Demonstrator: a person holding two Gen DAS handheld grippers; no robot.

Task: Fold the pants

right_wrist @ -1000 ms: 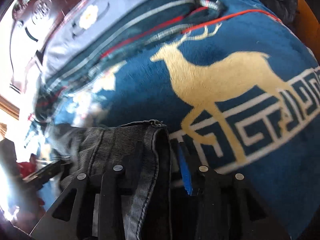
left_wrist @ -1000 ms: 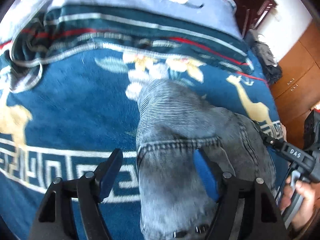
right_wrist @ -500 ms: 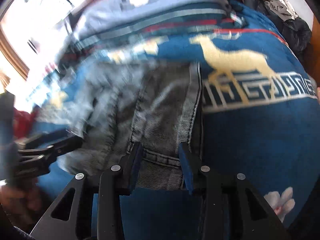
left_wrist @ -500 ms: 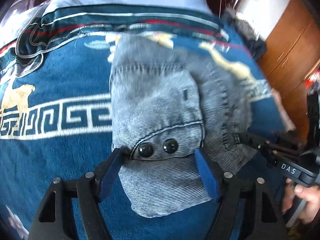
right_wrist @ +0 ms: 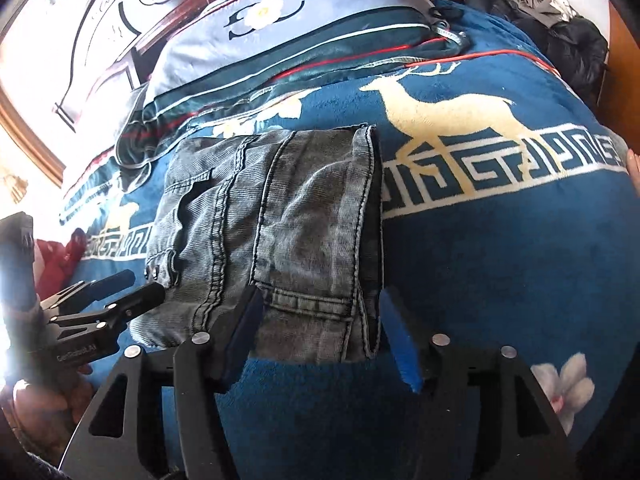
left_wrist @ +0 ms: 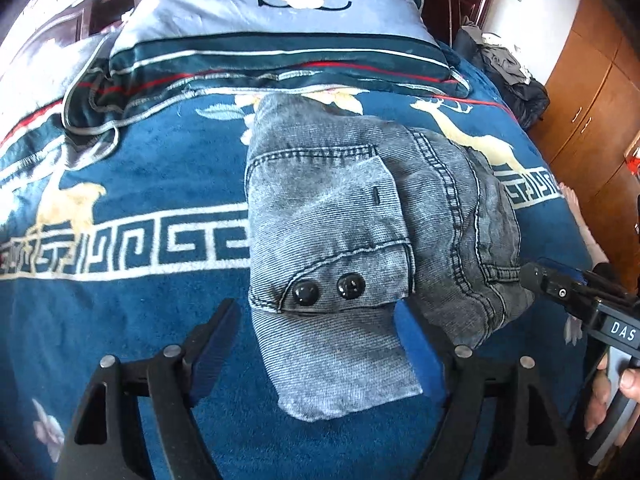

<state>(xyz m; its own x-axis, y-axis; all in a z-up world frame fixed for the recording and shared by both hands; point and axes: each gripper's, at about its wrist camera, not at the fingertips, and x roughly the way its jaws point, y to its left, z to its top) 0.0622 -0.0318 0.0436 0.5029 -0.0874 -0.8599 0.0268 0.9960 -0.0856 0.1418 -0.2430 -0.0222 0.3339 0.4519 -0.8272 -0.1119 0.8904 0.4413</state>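
Grey denim pants (left_wrist: 352, 232) lie folded in a compact bundle on the blue blanket, with two black buttons on a flap near the front edge. They also show in the right wrist view (right_wrist: 280, 232). My left gripper (left_wrist: 320, 344) is open, its blue pads either side of the bundle's near edge, holding nothing. My right gripper (right_wrist: 320, 336) is open at the bundle's near right corner, released. Each gripper shows in the other's view: the right one (left_wrist: 576, 296) and the left one (right_wrist: 116, 296).
A blue blanket with gold deer and a white key border (left_wrist: 120, 240) covers the bed. A pillow (left_wrist: 280, 12) and striped cover lie at the head. Dark clothes (right_wrist: 560, 20) are piled at the far right. A wooden wardrobe (left_wrist: 592, 100) stands to the right.
The pants were carried over and laid down as a folded bundle. My right gripper, shut on the denim a second ago, has opened. Both grippers pulled back toward the near edge.
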